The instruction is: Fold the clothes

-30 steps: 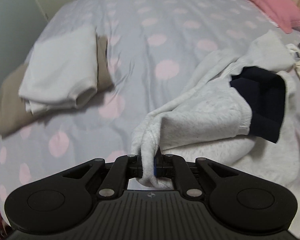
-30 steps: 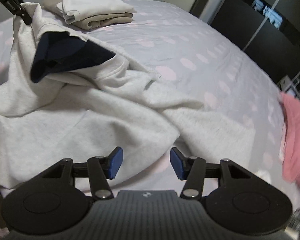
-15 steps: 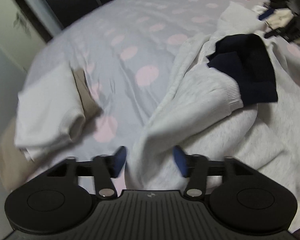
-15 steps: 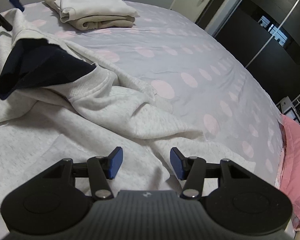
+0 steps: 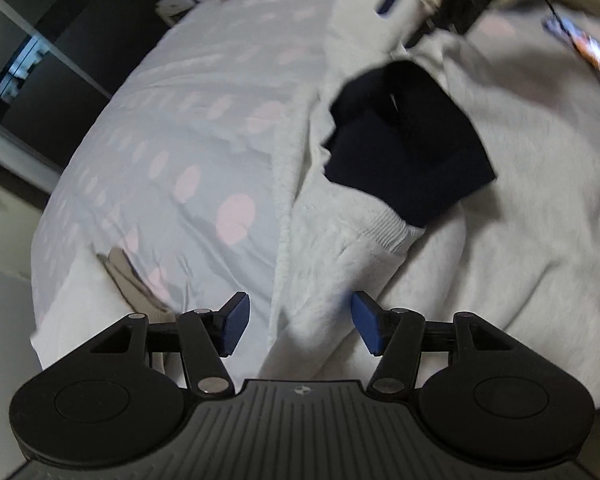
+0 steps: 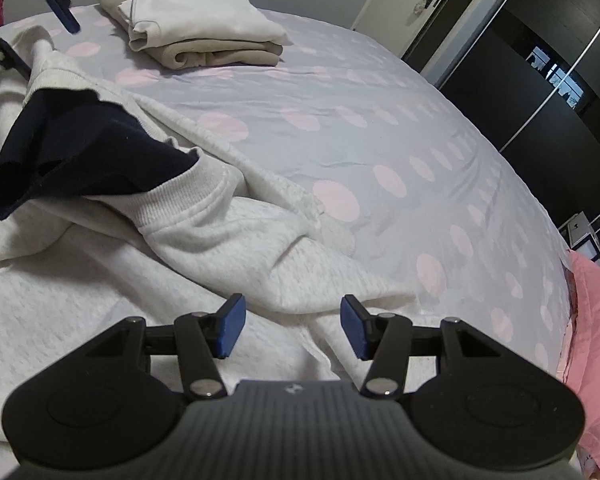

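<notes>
I just let go with my left gripper [image 5: 296,328]. A second ago it was pinched tight on a bunched bit of the grey sweatshirt [image 5: 520,208], and now its blue pads stand wide apart with a soft fold of the cloth lying loose between them, not squeezed. The picture from that hand has also tipped over, so the bed [image 5: 180,140] now runs up toward 11 o'clock. My right gripper [image 6: 290,330] is open about halfway and holds nothing, same as before; it hangs just over the sweatshirt's near edge. The sweatshirt lies rumpled on the spotty bed cover, filling the lower left of my right view, from 6 round to 10 o'clock. Its dark blue lining [image 6: 80,148] sticks out of a ribbed opening at about 10 o'clock. A neat pile of folded clothes [image 6: 204,40] sits far off at 12 o'clock. I think this means the sweatshirt is put down and now needs smoothing flat before any folding starts.
</notes>
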A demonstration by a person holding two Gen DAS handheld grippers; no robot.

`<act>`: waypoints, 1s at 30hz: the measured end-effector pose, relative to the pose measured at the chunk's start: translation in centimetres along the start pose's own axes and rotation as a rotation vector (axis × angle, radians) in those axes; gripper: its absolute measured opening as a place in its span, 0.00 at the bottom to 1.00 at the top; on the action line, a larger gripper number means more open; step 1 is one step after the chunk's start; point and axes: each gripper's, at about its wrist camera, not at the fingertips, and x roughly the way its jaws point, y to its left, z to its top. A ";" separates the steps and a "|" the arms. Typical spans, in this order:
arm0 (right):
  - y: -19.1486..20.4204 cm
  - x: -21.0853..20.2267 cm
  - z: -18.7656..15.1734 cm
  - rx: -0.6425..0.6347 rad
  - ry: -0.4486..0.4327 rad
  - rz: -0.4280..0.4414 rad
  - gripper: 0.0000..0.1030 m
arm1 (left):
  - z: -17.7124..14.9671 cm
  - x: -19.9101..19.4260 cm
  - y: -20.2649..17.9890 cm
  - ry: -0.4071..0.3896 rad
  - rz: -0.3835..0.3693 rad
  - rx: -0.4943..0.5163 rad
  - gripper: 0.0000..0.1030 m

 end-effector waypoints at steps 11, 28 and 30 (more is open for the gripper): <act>2.1 2.4 -0.6 -0.210 -0.011 0.005 0.55 | 0.2 2.1 3.8 0.011 -0.097 -0.304 0.06; 7.9 3.9 0.2 -0.518 -0.072 -0.040 0.40 | -2.0 2.1 8.2 0.030 -0.122 -0.648 0.05; 7.7 4.1 0.7 -0.485 -0.077 -0.088 0.18 | -1.9 1.9 8.3 0.022 -0.114 -0.667 0.05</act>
